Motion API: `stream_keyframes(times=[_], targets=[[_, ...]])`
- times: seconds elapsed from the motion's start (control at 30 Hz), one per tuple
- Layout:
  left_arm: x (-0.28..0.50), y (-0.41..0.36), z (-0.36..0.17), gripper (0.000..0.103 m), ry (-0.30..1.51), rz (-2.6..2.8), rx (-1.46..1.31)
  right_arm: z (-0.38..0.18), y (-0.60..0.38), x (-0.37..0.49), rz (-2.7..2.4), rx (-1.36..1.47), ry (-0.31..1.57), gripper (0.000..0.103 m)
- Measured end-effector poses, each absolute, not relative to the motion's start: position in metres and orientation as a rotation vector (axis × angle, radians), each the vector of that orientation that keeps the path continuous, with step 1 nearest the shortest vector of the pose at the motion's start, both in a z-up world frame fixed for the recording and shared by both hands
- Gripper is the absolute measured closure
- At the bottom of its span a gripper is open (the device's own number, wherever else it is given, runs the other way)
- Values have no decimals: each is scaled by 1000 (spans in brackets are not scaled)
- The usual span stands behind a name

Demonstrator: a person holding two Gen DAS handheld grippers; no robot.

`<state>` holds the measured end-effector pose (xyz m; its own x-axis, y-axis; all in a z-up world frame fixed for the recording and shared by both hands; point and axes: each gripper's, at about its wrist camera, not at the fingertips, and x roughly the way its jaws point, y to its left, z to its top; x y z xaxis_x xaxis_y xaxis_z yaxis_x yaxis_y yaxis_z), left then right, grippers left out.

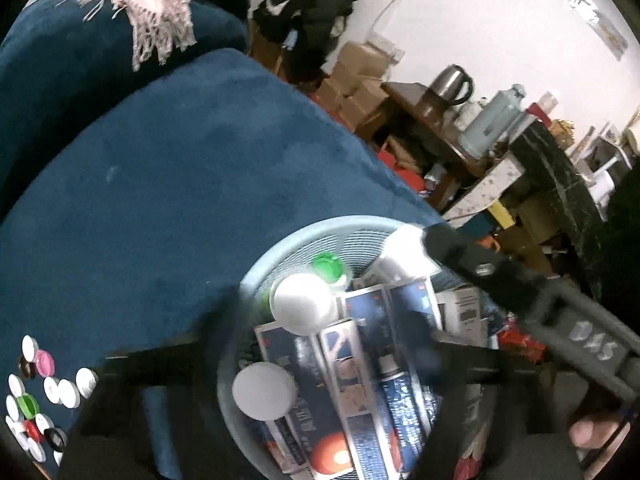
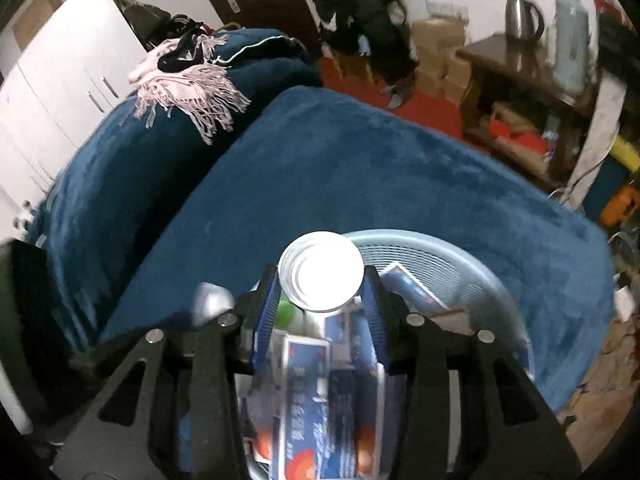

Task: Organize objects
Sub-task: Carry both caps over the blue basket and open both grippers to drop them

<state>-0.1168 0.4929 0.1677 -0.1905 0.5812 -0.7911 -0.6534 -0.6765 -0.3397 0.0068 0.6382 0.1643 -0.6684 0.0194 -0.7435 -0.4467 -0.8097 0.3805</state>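
A light blue mesh basket (image 1: pixel 280 248) (image 2: pixel 480 272) sits on a blue blanket, filled with blue and white boxes (image 1: pixel 348 360) (image 2: pixel 320 380) and white-capped bottles (image 1: pixel 302 304). A green cap (image 1: pixel 329 266) lies among them. My right gripper (image 2: pixel 322 280) is shut on a white bottle (image 2: pixel 322 272), bottom facing the camera, held above the basket. In the left wrist view the right gripper (image 1: pixel 416 248) reaches in from the right, holding that bottle (image 1: pixel 404 252). My left gripper (image 1: pixel 316 344) is blurred and spread wide over the basket, empty.
Several loose bottle caps (image 1: pixel 44 396) lie on the blanket at the lower left. A pink fringed scarf (image 2: pixel 188 80) lies on a blue bundle behind. A cluttered table with a kettle (image 2: pixel 522 16) and flask (image 2: pixel 570 36) stands at the right.
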Motion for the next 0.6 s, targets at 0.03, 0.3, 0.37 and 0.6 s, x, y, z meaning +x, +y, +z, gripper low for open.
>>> stream_keyframes(times=[0.03, 0.3, 0.37, 0.6], targets=[[-114, 488, 167, 4, 93, 1968, -1233, 165, 639, 11, 2510, -1095, 806, 42], [-110, 425, 172, 1, 186, 2185, -1212, 169, 619, 30, 2538, -1031, 636, 11], [-108, 410, 174, 1, 178, 2211, -1210, 170, 607, 31, 2561, -1029, 575, 9], [-104, 345, 175, 1, 128, 2307, -1228, 170, 562, 33, 2655, -1068, 437, 7]])
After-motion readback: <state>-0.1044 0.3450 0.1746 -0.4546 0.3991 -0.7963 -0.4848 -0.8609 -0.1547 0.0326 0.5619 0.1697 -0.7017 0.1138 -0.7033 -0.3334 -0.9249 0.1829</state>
